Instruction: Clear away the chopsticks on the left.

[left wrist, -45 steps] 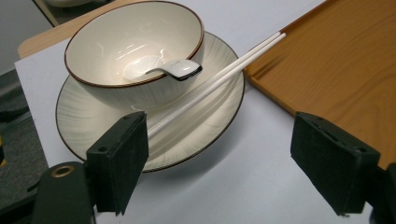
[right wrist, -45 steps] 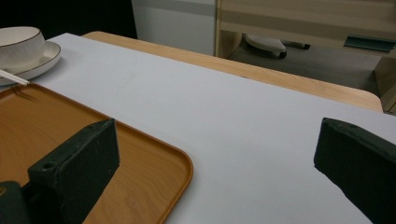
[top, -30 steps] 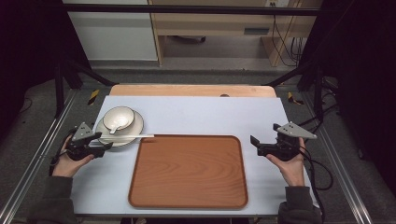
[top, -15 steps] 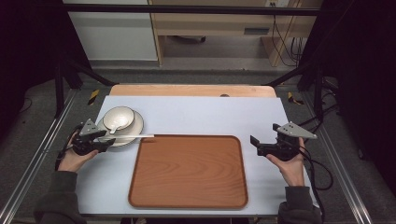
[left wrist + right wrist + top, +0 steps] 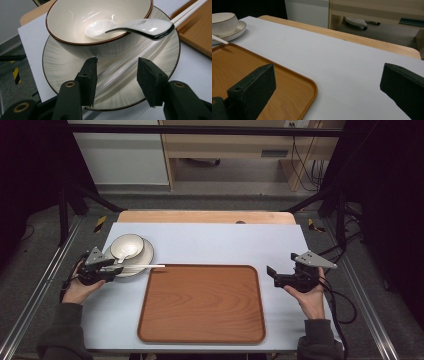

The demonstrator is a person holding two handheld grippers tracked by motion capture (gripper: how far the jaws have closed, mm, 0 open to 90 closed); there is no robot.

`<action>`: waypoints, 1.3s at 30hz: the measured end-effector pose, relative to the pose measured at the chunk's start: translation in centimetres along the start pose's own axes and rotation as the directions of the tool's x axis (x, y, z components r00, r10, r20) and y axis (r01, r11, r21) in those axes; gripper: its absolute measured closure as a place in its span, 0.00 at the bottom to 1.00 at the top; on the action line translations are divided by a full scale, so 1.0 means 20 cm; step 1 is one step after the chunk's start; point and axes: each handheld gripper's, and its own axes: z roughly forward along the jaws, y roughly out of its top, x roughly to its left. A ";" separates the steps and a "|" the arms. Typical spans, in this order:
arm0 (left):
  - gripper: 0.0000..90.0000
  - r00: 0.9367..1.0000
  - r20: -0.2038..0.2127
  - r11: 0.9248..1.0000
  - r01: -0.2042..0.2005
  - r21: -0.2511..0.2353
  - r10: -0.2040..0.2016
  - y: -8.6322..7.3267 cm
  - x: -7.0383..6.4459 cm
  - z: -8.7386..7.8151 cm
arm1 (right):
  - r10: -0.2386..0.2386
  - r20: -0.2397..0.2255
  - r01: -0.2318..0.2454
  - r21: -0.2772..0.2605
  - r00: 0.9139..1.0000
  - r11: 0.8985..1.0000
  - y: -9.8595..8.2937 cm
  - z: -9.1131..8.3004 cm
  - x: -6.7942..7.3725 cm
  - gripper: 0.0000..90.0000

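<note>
nothing is on the tray [image 5: 200, 305] yet, as far as i can judge: the wooden tray lies bare in the middle of the table [image 5: 220, 242], and the plate [image 5: 62, 67], with the bowl [image 5: 75, 22] on it, the spoon [image 5: 130, 26] in the bowl and the chopsticks [image 5: 125, 62] laid across the plate, sits just beside the tray's far left corner. so the work looks barely begun; the grasp, the lift and the setting down are all left. my left gripper [image 5: 116, 75] is at the plate's near rim, its jaws spread wide and standing one on each side of the chopsticks, low over the plate; i can't tell whether the pads touch the plate, and they clamp nothing. the chopstick tips reach out over the tray's edge. my right gripper [image 5: 327, 85] hangs over the table just off the tray's right edge, well apart from the dishes, jaws spread wide and holding nothing.
</note>
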 end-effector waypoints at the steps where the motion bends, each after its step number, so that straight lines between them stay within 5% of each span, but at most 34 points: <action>1: 0.57 1.000 0.000 1.000 -0.006 0.006 0.006 0.00 0.00 0.00 | 0.001 0.000 -0.001 -0.001 1.000 1.000 0.00 0.00 0.00 0.01; 16: 0.63 0.997 -0.044 0.996 -0.058 0.069 0.061 0.01 -0.02 0.00 | 0.001 0.001 -0.001 -0.004 1.000 1.000 0.00 -0.01 0.00 0.01; 39: 0.73 0.998 -0.046 0.994 -0.046 0.097 0.050 0.01 -0.05 -0.02 | 0.002 0.002 -0.002 -0.003 1.000 1.000 0.00 -0.01 -0.01 0.01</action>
